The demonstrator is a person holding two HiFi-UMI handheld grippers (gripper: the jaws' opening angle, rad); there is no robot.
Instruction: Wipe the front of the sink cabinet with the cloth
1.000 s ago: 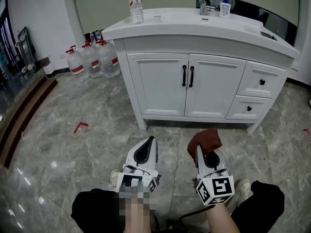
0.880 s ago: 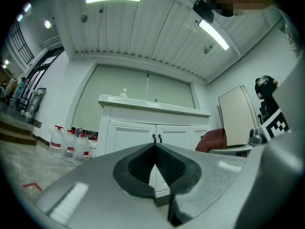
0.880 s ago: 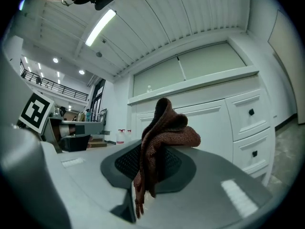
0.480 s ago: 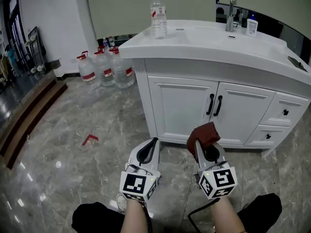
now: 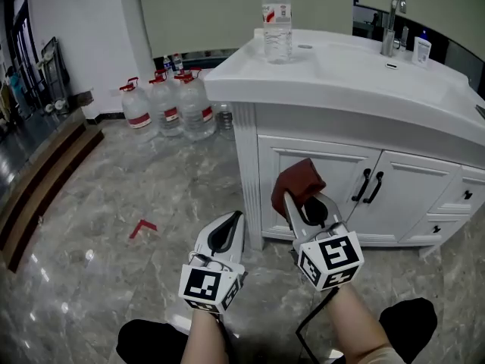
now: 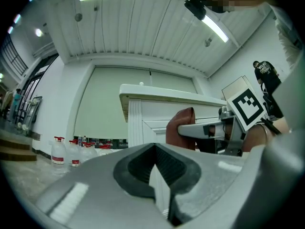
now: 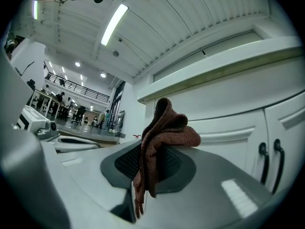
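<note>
A white sink cabinet stands ahead, its left door panel close in front of my right gripper. That right gripper is shut on a reddish-brown cloth, which bunches above the jaws just short of the cabinet's left door. My left gripper hangs lower and to the left, shut with nothing in it, pointing at the cabinet's left corner post. From the left gripper view the cloth and the right gripper show beside the cabinet front.
A water bottle stands on the countertop's left end, a faucet farther right. Several large water jugs sit on the marble floor by the wall at left. Black door handles are right of the cloth. A red mark lies on the floor.
I have come closer to the cabinet and shifted left. The right gripper with the cloth has risen toward the left door; the left gripper stays low.
</note>
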